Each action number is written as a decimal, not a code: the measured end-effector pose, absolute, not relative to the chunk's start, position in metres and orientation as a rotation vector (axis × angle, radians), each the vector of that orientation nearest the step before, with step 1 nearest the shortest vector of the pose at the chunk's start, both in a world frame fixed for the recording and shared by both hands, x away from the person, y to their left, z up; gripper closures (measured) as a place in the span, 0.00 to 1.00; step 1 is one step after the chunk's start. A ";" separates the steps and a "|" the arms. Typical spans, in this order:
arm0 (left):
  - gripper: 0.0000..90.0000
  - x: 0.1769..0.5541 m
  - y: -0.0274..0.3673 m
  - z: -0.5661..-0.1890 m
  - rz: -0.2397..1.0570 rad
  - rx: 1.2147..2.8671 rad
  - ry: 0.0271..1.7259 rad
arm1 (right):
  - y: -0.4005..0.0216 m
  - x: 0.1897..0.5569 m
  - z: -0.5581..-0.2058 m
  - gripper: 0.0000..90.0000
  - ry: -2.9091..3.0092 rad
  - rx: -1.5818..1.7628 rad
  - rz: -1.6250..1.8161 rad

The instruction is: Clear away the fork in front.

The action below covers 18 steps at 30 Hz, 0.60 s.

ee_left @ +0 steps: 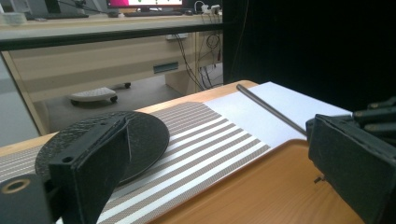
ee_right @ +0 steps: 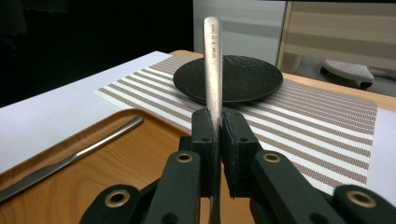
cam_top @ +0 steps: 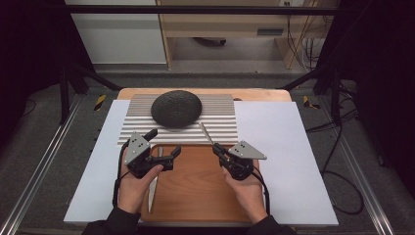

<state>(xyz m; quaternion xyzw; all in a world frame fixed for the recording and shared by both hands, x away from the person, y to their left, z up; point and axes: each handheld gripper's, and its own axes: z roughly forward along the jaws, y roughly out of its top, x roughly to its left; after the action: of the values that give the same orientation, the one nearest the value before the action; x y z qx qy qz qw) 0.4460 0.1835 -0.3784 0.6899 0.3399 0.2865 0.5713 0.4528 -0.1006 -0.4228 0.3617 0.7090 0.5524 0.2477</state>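
Observation:
My right gripper [cam_top: 218, 149] [ee_right: 216, 135] is shut on a metal utensil [cam_top: 206, 133] [ee_right: 213, 65]. The utensil's handle sticks out past the jaws toward the black plate [cam_top: 176, 108] [ee_right: 229, 77], and its working end is hidden. My left gripper [cam_top: 164, 143] [ee_left: 219, 172] is open with nothing between its jaws, over the left part of the wooden tray [cam_top: 195, 191] [ee_left: 261, 186]. In the left gripper view the plate [ee_left: 140, 135] lies ahead on the left, and the utensil's handle [ee_left: 271, 107] crosses at the right.
The plate sits on a striped placemat [cam_top: 220, 122] [ee_right: 303, 121] [ee_left: 205, 135] behind the tray. A table knife [cam_top: 153, 188] [ee_right: 70, 158] lies on the tray's left side, partly under my left hand. White sheets [cam_top: 288, 147] flank the tray. A desk and cables stand beyond the table.

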 end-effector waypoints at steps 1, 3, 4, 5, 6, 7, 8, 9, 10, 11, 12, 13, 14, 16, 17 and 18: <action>0.07 0.447 0.183 -0.378 0.671 1.622 0.796 | -0.099 0.452 -0.423 0.93 1.927 0.983 1.507; 0.08 0.450 0.182 -0.378 0.665 1.626 0.796 | -0.098 0.451 -0.423 0.93 1.915 0.976 1.510; 0.08 0.451 0.181 -0.378 0.651 1.631 0.794 | -0.097 0.451 -0.422 0.93 1.912 0.973 1.511; 0.08 0.452 0.181 -0.379 0.647 1.635 0.794 | -0.096 0.450 -0.422 0.93 1.907 0.971 1.513; 0.08 0.453 0.180 -0.379 0.646 1.639 0.790 | -0.096 0.450 -0.422 0.93 1.907 0.969 1.513; 0.08 0.454 0.179 -0.378 0.651 1.645 0.784 | -0.095 0.450 -0.422 0.93 1.907 0.966 1.513; 0.08 0.454 0.179 -0.378 0.655 1.646 0.783 | -0.094 0.450 -0.422 0.93 1.908 0.963 1.514; 0.09 0.455 0.178 -0.377 0.668 1.651 0.782 | -0.094 0.449 -0.422 0.93 1.906 0.962 1.517; 0.09 0.455 0.178 -0.376 0.682 1.655 0.779 | -0.093 0.449 -0.422 0.93 1.905 0.959 1.518; 0.09 0.456 0.177 -0.376 0.680 1.653 0.778 | -0.092 0.448 -0.422 0.93 1.903 0.956 1.521; 0.09 0.456 0.177 -0.375 0.680 1.654 0.778 | -0.092 0.448 -0.422 0.93 1.900 0.955 1.523; 0.09 0.457 0.177 -0.375 0.686 1.658 0.774 | -0.091 0.447 -0.422 0.93 1.896 0.949 1.526; 0.09 0.457 0.176 -0.375 0.673 1.660 0.771 | -0.091 0.446 -0.421 0.93 1.892 0.946 1.526; 0.09 0.458 0.175 -0.376 0.650 1.658 0.772 | -0.089 0.445 -0.421 0.93 1.890 0.936 1.522; 0.09 0.459 0.175 -0.376 0.646 1.659 0.771 | -0.088 0.445 -0.421 0.93 1.893 0.933 1.524; 0.09 0.459 0.175 -0.377 0.647 1.662 0.772 | -0.087 0.444 -0.421 0.93 1.892 0.927 1.521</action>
<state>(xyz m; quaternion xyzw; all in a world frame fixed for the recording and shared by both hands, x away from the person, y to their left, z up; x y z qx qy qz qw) 0.4594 0.1748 -0.3770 0.7064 0.3281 0.2751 0.5637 0.4443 -0.0867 -0.4206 0.3438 0.7013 0.5640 0.2682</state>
